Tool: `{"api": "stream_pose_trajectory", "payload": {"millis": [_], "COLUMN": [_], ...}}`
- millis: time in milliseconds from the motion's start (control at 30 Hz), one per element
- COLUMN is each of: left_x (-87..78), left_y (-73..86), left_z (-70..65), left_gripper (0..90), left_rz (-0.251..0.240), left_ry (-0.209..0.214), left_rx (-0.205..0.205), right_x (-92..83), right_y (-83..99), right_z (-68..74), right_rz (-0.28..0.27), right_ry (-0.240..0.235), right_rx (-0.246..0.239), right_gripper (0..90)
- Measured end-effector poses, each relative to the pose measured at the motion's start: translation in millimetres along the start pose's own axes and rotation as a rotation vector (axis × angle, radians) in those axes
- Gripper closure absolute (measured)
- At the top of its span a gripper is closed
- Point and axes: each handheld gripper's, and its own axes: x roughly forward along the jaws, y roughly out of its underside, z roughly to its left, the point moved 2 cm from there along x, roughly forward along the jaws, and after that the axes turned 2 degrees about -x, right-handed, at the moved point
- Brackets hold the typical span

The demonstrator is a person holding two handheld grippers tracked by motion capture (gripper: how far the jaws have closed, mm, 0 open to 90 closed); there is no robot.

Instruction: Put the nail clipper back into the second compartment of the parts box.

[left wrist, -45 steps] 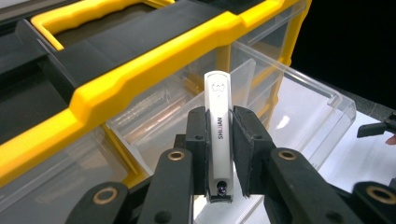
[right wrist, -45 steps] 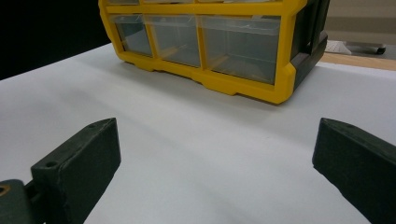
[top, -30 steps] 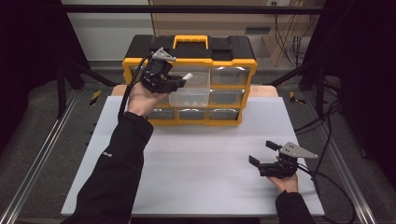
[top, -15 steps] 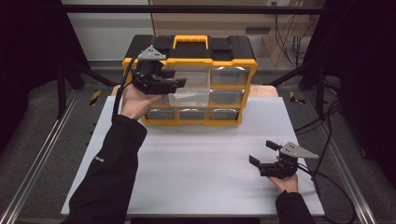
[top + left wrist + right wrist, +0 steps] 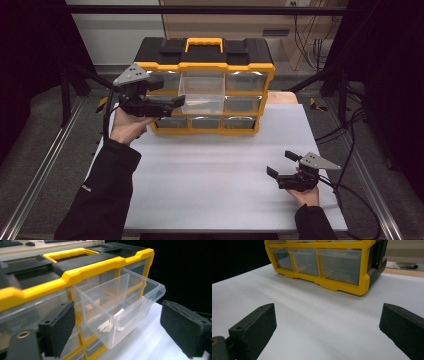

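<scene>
We see the left gripper, jaws wide and empty, beside the open drawer of the yellow organizer at the table's far edge. The drawer holds a few small bits we cannot identify. We judge the drawer step under way; next comes reaching in or pushing it shut. The right gripper rests wide, empty.

- The left tongs stand wide apart, pads at 8 and 4 o'clock.
- Between them, a clear drawer juts out from a yellow-and-black organizer.
- White counter lies at 5 o'clock.
</scene>
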Motion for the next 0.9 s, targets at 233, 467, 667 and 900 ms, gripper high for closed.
{"api": "stream_pose_trajectory", "payload": {"millis": [233, 467, 667, 900], "left_x": [-14.5, -23.9, -25.9, -30.5], "left_y": [26.0, 58.9, 94.8, 128.2], "left_z": [3.0, 2.7, 6.0, 13.4], "left_gripper": [6.7, 5.8, 5.0, 4.8], "left_rz": [-0.034, -0.066, -0.055, -0.062], "left_ry": [-0.012, -0.001, 0.0, 0.0], "left_rx": [0.005, -0.004, -0.022, -0.059], "right_x": [-0.2, -0.2, -0.1, 0.3], "right_y": [-0.1, -0.1, 0.0, 0.4], "right_z": [-0.1, -0.1, -0.7, -0.1], "right_rz": [-0.001, -0.001, -0.004, -0.002], "right_ry": [0.002, 0.003, 0.006, 0.003], "right_rx": [-0.001, -0.001, -0.008, -0.005], "right_gripper": [1.7, 1.6, 1.6, 1.6]}}
